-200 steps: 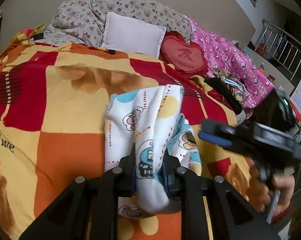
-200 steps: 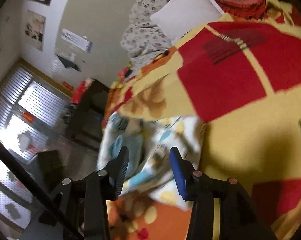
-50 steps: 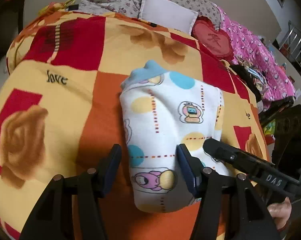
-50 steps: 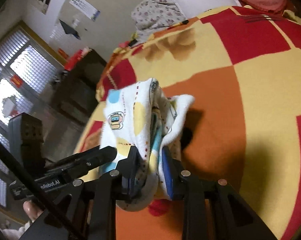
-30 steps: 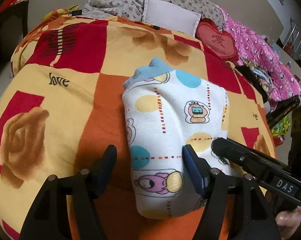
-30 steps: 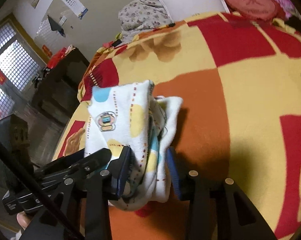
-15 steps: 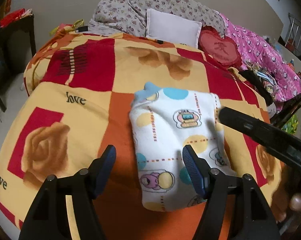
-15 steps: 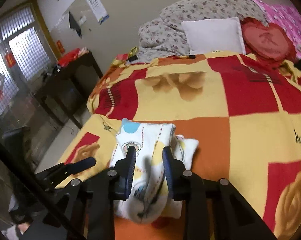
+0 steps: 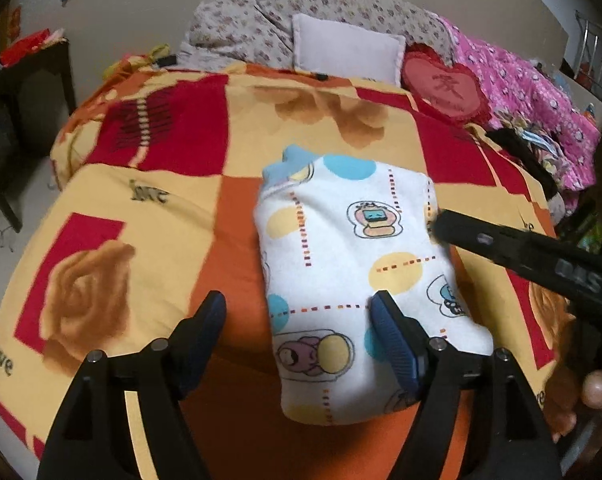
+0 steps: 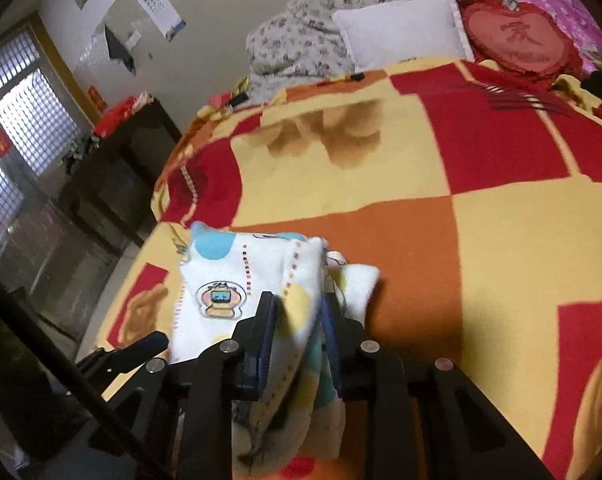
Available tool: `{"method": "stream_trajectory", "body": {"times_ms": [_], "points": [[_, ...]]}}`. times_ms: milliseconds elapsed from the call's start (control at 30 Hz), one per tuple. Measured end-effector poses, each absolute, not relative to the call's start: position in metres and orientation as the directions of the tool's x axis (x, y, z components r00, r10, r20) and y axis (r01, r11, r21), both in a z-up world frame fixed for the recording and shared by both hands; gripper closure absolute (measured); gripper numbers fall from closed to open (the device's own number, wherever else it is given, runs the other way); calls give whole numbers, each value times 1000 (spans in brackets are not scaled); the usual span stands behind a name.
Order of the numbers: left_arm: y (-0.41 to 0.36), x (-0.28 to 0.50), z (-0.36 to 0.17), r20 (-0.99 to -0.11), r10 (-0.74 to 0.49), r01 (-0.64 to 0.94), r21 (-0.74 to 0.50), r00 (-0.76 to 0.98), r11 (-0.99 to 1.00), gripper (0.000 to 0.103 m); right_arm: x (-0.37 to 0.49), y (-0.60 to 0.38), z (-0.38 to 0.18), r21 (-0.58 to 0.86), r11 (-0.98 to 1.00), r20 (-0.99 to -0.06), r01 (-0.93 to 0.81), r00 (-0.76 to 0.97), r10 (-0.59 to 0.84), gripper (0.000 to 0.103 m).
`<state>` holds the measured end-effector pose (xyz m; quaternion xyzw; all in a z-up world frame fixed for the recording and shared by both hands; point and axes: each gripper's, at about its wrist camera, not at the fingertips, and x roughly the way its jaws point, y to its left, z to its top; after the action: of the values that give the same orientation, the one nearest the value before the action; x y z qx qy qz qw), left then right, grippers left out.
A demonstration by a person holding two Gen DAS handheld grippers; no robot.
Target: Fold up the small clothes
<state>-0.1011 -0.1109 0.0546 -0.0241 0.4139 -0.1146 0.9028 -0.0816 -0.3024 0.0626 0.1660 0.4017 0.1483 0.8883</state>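
Observation:
A folded white baby garment (image 9: 353,264) with cartoon prints and coloured dots lies on the patchwork blanket (image 9: 149,240). My left gripper (image 9: 297,312) is open, its fingers standing over the garment's near left part and holding nothing. My right gripper (image 10: 297,308) is shut on the garment's edge (image 10: 301,300) and lifts that side slightly; it shows in the left wrist view (image 9: 501,244) reaching in from the right. The garment's underside is hidden.
A white pillow (image 9: 347,48), a red heart cushion (image 9: 447,88) and a flowered quilt (image 9: 285,12) lie at the bed's head. Pink bedding and dark clothes (image 9: 533,140) pile at the right. A dark cabinet (image 10: 117,168) stands left of the bed.
My left gripper let go of the garment, opened and drew back. My right gripper closed on the garment's right edge and has pulled back and up a little with it.

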Motion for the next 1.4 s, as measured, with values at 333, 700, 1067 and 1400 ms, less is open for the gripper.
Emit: {"method": "stream_trajectory", "body": {"times_ms": [333, 700, 1067, 1400], "points": [[-96, -134, 82, -676, -150, 119, -93, 721, 989, 22, -145, -292, 98, 219, 974, -637, -50, 749, 182, 40], [-88, -155, 93, -639, -115, 103, -56, 761, 993, 20, -166, -284, 98, 165, 986, -631, -12, 767, 115, 28], [-86, -157, 92, -640, -104, 96, -47, 762, 994, 20, -168, -284, 97, 167, 986, -634, -11, 765, 116, 25], [-86, -157, 93, -645, -99, 99, -36, 757, 994, 20, -168, -280, 96, 174, 985, -647, -13, 752, 124, 25]]}}
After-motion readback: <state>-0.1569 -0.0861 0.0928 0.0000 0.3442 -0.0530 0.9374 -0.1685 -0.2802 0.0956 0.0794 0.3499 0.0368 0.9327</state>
